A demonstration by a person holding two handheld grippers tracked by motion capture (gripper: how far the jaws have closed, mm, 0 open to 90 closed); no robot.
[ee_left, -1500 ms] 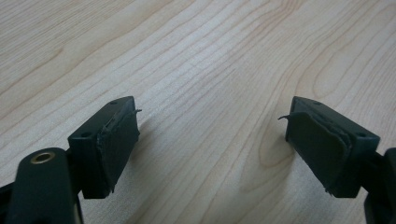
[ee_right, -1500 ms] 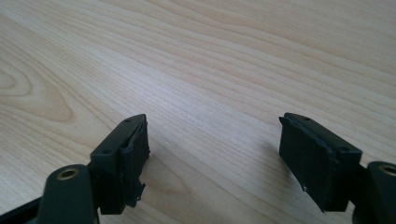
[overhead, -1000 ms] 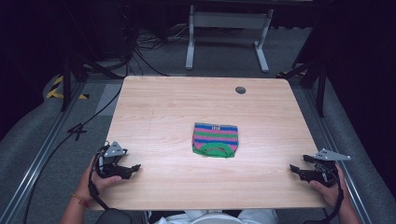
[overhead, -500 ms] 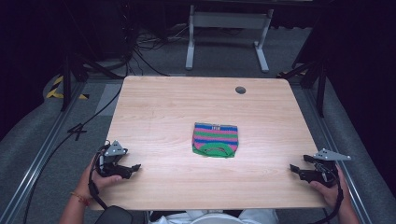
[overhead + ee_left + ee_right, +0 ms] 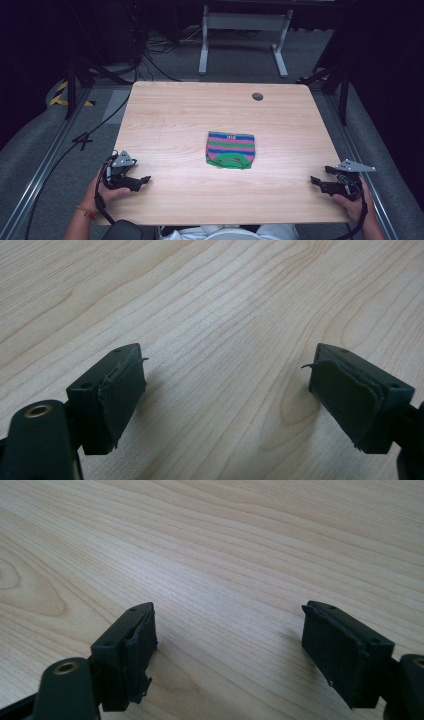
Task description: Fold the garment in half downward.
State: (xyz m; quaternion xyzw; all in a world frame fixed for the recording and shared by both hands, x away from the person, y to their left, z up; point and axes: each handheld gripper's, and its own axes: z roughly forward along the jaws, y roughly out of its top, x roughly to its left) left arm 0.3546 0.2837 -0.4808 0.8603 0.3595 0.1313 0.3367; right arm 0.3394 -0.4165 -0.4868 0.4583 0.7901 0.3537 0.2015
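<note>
On the table (image 5: 170,120), striped pouch (image 5: 230,149) lying flat mid-way, left gripper (image 5: 142,180) and right gripper (image 5: 316,181) parked near the front corners, both jaws spread wide, nothing gripped

A folded cloth (image 5: 230,149) is laid flat on the worktop (image 5: 170,120), slightly right of its middle. The left tool (image 5: 145,180) is held over the near left corner, the right tool (image 5: 315,181) over the near right edge; both are well apart from the cloth. A small round hole (image 5: 257,96) is set near the far right edge.
</note>
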